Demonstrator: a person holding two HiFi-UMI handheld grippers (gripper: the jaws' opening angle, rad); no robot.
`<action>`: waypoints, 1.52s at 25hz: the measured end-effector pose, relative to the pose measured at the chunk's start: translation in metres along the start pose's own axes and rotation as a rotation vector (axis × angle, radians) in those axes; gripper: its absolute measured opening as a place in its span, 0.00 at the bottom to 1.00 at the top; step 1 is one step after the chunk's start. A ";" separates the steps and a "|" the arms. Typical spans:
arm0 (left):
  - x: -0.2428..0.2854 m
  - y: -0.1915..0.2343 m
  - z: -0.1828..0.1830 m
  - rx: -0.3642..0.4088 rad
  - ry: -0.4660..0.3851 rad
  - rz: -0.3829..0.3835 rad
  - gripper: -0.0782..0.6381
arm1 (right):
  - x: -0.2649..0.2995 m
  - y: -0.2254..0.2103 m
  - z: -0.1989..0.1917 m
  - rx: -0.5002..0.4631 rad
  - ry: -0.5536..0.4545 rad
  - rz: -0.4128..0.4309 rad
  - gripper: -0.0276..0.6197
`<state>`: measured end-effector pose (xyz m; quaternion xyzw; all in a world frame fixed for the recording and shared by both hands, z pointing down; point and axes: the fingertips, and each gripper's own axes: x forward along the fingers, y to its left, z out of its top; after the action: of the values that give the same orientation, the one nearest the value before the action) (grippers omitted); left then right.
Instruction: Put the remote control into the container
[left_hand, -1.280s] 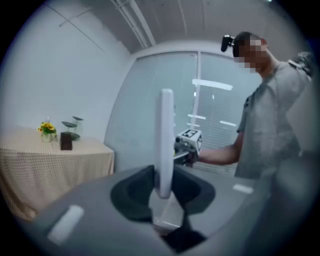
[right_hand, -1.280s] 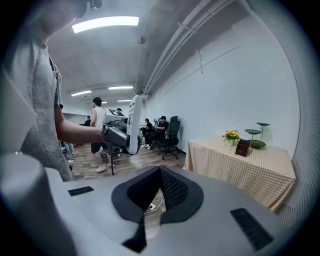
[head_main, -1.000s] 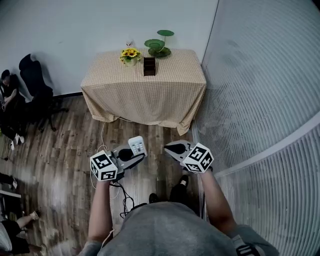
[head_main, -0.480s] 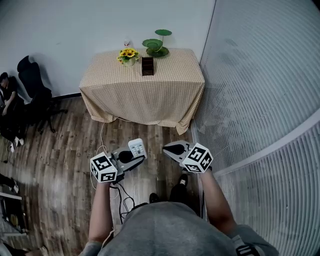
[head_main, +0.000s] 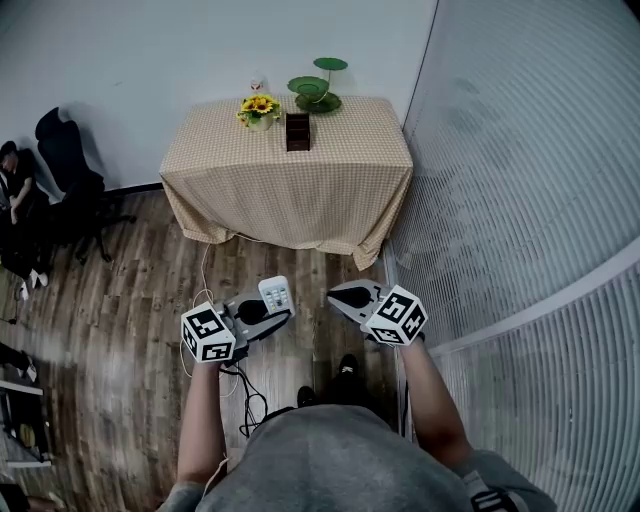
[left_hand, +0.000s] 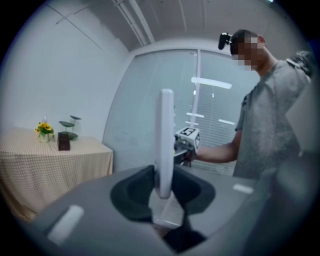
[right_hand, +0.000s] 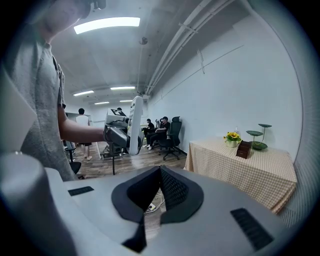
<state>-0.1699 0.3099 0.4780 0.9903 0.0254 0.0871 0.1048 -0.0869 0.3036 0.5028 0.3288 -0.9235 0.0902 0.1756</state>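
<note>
The carrying step is in hand: the left gripper (head_main: 268, 314) pinches the slim white plastic remote control (head_main: 276, 293) upright, while the right gripper (head_main: 350, 297) has its jaws pressed together (nothing inside). Next, I judge, the person must approach the dark brown box-shaped container (head_main: 298, 131) on the beige checked cloth-covered table (head_main: 290, 185), well apart.

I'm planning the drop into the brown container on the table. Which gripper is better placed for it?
Left. The left gripper grips the white remote control, upright between its jaws. The right gripper is shut and empty. Both stand about equally far from the container.
</note>
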 end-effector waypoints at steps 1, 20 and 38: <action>0.001 0.002 0.000 -0.003 0.001 0.001 0.24 | 0.001 -0.002 0.000 0.000 0.000 0.003 0.07; 0.052 0.084 0.009 -0.091 0.004 0.070 0.24 | 0.013 -0.104 0.004 0.001 0.014 0.087 0.07; 0.099 0.125 0.016 -0.086 0.074 0.134 0.24 | 0.011 -0.167 0.009 -0.047 0.025 0.171 0.07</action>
<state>-0.0659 0.1911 0.5057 0.9805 -0.0411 0.1314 0.1402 0.0096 0.1669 0.5074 0.2435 -0.9478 0.0874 0.1863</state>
